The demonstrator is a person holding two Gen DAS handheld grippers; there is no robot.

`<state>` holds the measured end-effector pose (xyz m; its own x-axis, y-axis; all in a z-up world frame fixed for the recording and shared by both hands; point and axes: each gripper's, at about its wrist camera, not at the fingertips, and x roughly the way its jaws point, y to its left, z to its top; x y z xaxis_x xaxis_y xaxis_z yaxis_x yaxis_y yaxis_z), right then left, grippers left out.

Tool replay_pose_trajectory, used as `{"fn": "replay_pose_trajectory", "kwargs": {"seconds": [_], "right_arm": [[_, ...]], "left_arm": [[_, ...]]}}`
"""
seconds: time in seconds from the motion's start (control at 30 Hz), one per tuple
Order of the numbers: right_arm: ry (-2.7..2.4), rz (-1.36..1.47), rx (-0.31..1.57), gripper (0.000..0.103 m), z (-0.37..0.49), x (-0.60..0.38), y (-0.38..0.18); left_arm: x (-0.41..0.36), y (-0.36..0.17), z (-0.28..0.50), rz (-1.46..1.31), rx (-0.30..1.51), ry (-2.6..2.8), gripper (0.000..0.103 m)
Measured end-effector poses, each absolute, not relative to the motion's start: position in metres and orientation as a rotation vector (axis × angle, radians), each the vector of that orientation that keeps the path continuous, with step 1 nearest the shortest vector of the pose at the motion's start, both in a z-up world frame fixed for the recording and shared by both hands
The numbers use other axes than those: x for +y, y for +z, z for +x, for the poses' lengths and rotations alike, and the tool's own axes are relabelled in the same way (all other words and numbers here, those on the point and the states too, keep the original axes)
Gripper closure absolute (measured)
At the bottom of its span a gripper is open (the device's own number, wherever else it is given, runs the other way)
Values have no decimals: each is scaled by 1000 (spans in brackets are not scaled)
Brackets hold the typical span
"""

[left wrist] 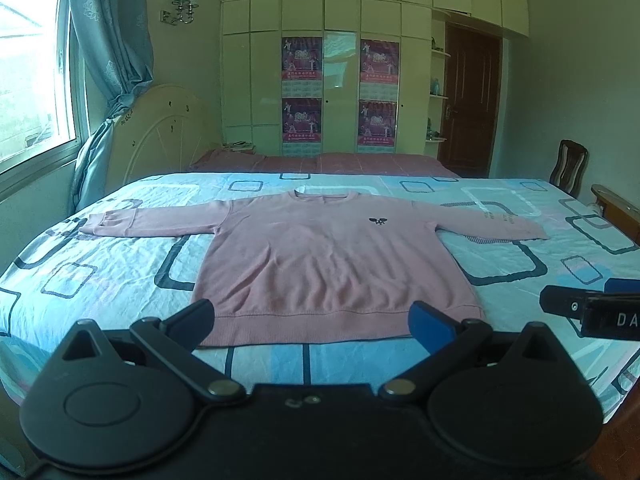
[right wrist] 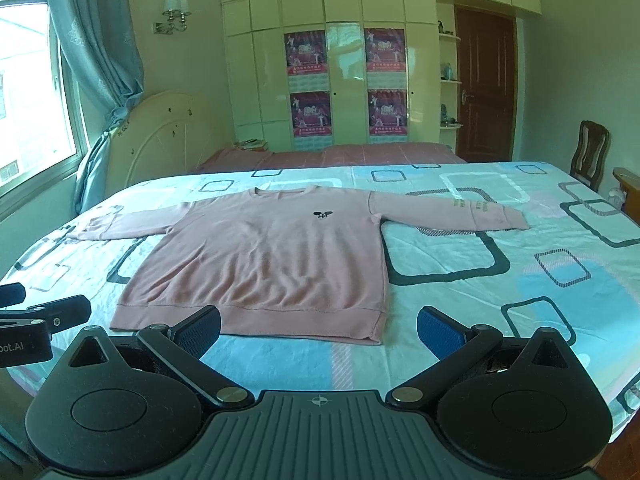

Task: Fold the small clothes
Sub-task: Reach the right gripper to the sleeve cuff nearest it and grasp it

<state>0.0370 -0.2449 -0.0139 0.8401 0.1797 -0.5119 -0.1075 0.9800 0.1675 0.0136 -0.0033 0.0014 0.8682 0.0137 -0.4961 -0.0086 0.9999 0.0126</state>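
A small pink sweatshirt (left wrist: 320,264) lies flat and face up on the bed, both sleeves spread out sideways, hem toward me. It also shows in the right wrist view (right wrist: 268,264). My left gripper (left wrist: 316,320) is open and empty, held just short of the hem's middle. My right gripper (right wrist: 320,328) is open and empty, near the hem's right corner. The right gripper shows at the right edge of the left wrist view (left wrist: 592,308); the left gripper shows at the left edge of the right wrist view (right wrist: 36,312).
The bed has a blue sheet with square patterns (left wrist: 500,264). A second bed with a red cover (left wrist: 320,162) stands behind it. A wardrobe (left wrist: 320,60), a door (left wrist: 470,100), a wooden chair (left wrist: 568,166) and a curtained window (left wrist: 36,80) surround the beds.
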Motion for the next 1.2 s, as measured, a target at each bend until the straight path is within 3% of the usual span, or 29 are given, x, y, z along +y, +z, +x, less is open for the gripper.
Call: {"fn": "replay_pose_trajectory", "kwargs": {"seconds": [0.6,0.7,0.83,1.0,1.03,1.07,1.1,1.2], "right_arm": [[96,357,560,0,171,-281,-35],[58,382,541,0,199,-286,-32],[-4,403,506,0,227,-296,-26],[-88,411,480,0,249,-319,-28],[-105,409,472,6,253,-326,-29],[-116,416,477,29,259,-334,-30],[-134,429,490,37,266,-344,-33],[-186,474,485,39,283,-374,-42]], "left_arm": [[13,-27,156,-42,578,-124,0],[22,-24,186,-43,564,-132,7],[32,-16,213,-30,530,-119,0],[40,-29,252,-86,578,-128,2],[38,-32,257,-91,583,-140,2],[34,-36,263,-90,593,-146,3],[30,-40,269,-86,601,-151,5],[15,-49,287,-82,626,-164,5]]}}
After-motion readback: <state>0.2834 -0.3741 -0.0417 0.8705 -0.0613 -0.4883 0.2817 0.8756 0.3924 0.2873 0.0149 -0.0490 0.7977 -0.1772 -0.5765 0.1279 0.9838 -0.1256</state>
